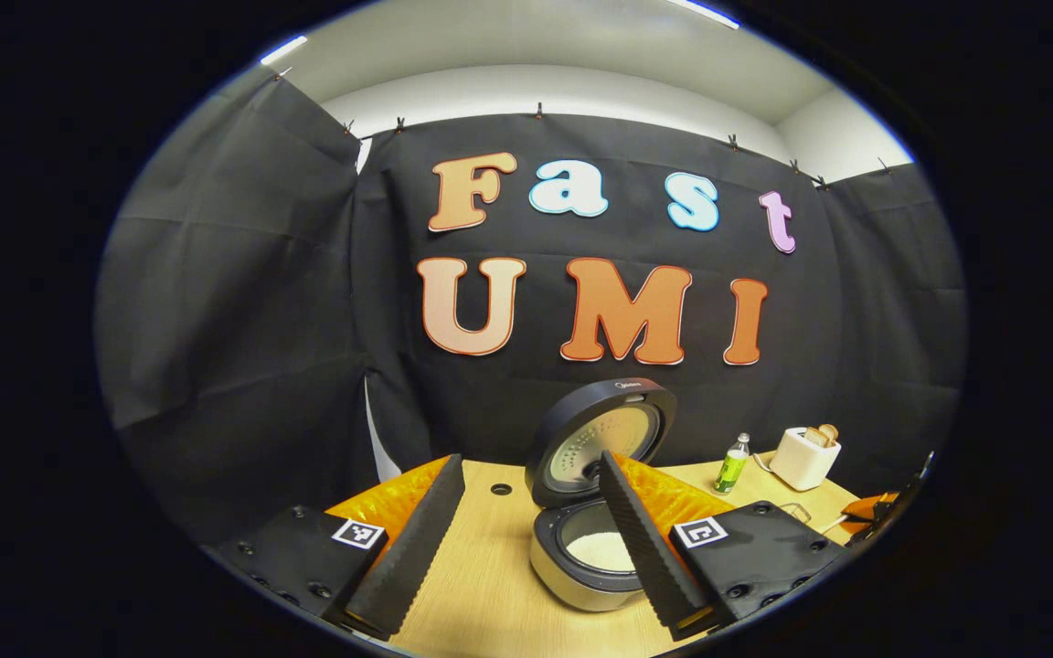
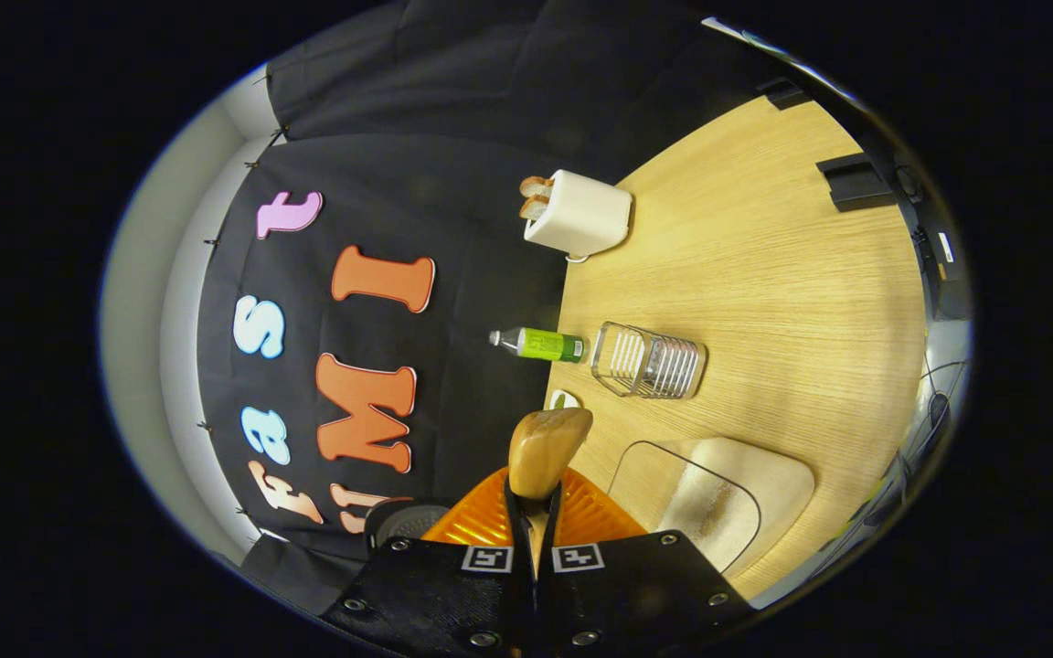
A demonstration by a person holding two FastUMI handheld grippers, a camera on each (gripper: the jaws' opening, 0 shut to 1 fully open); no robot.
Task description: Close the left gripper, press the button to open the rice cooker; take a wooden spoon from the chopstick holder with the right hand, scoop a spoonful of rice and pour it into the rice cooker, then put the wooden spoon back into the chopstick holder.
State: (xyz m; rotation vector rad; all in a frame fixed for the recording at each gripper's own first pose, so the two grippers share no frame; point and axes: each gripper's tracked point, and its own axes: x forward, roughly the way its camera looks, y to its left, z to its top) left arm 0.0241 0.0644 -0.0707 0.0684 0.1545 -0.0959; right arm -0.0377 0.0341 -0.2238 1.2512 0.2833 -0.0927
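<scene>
Nearest us, the right gripper point(image 2: 534, 512) pinches the pale wooden spoon point(image 2: 545, 450), bowl empty. We should tip it squarely into the wire chopstick holder point(image 2: 650, 362) mid-table. The left gripper point(image 1: 526, 539) gapes empty before the open grey rice cooker point(image 1: 592, 484).

Rice cooker point(image 1: 592, 539) stands open, rice inside; wooden spoon point(image 2: 545, 450) near the empty wire chopstick holder point(image 2: 650, 361).
</scene>
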